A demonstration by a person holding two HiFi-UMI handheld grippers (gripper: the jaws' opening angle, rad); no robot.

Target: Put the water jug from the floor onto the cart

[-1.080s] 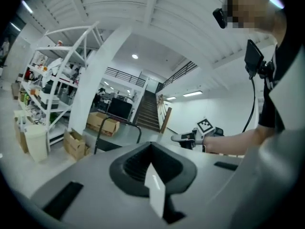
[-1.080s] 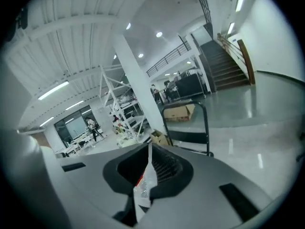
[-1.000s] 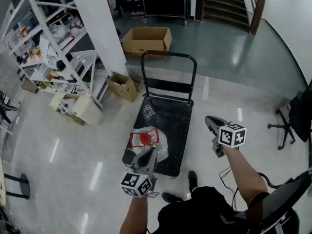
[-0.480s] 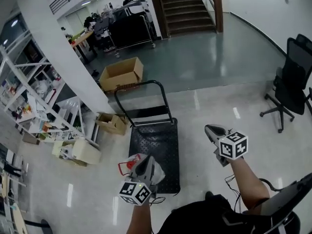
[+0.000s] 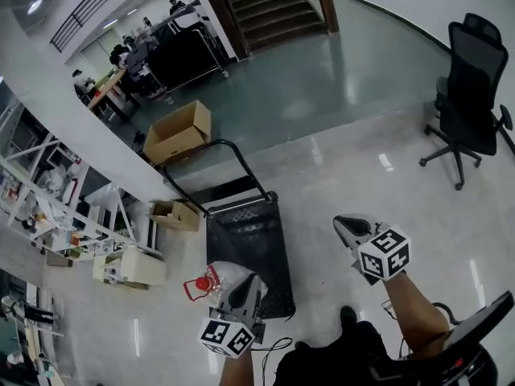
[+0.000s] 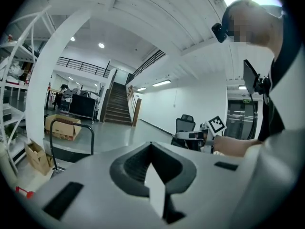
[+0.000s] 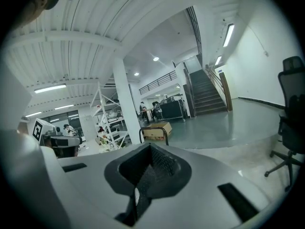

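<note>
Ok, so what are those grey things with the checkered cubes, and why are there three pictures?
A person holds a pinching tool, called a gripper, in each hand: the left gripper and the right gripper. The cubes with black squares are part of them. The head view comes from a camera on the person's head, looking down at the floor. The other two pictures come from small cameras riding on each gripper, so the grey shape at the bottom is the gripper itself. On the floor stands a black cart with a handle. A water jug with a red cap seems to sit at its near corner, partly hidden by the left gripper. Both grippers look closed and hold nothing. Farther off are a cardboard box and an office chair.
</note>
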